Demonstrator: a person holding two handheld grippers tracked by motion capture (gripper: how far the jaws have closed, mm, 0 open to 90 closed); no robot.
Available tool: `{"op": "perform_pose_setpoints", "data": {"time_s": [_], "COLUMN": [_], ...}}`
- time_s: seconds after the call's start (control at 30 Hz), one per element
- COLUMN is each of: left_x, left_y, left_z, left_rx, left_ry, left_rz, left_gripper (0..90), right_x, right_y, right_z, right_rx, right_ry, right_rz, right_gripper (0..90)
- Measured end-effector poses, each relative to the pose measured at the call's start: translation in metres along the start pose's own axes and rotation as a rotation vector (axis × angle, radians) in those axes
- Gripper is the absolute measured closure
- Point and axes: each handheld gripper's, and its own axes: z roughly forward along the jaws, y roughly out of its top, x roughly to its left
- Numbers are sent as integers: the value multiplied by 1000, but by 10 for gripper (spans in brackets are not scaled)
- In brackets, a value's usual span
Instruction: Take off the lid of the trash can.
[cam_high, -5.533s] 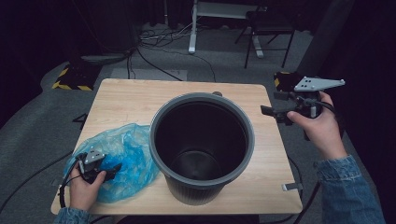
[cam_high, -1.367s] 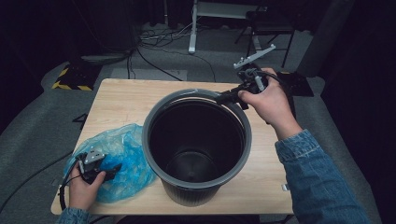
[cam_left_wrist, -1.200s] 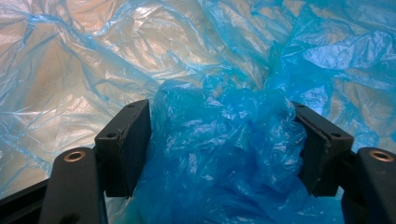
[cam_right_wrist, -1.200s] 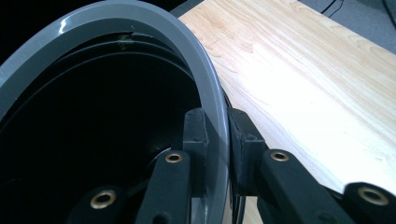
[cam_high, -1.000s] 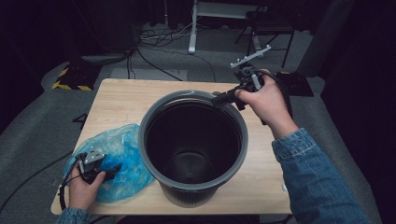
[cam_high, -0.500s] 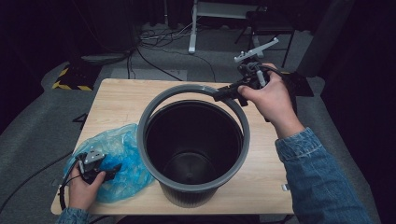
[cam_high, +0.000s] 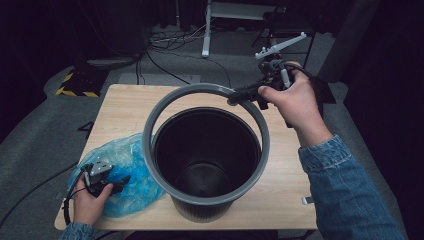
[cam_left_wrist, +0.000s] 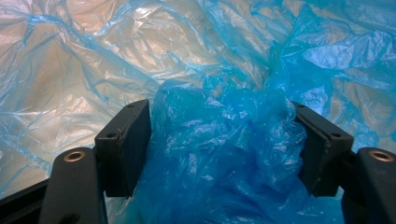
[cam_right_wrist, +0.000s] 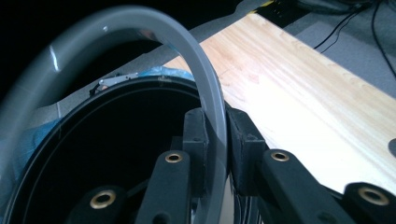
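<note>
Your right gripper (cam_high: 233, 98) pinches the grey ring (cam_high: 165, 102) tilted above the bin (cam_high: 205, 200); your left gripper (cam_left_wrist: 219, 154) spreads around the blue bag (cam_left_wrist: 224, 70).

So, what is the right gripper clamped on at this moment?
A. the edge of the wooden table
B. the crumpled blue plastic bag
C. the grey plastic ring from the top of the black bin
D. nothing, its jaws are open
C: the right gripper has its jaws closed on the grey plastic ring, tilted up off the round black bin.
</note>
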Motion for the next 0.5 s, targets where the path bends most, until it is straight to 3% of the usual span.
{"op": "perform_pose_setpoints", "data": {"time_s": [0.1, 0.23, 0.27, 0.5], "left_x": [0, 0, 0, 0], "left_y": [0, 0, 0, 0], "left_z": [0, 0, 0, 0], "left_rx": [0, 0, 0, -1], "left_ry": [2, 0, 0, 0], "left_rz": [0, 0, 0, 0], "left_gripper": [283, 283, 283, 283], "right_x": [1, 1, -2, -17], "right_y": [4, 7, 7, 1], "right_z": [-7, -18, -20, -26], "right_rx": [-18, -29, -22, -31], "right_ry": [-2, -50, -72, -101], "right_rz": [1, -8, -10, 4], "right_gripper": [790, 792, 791, 791]}}
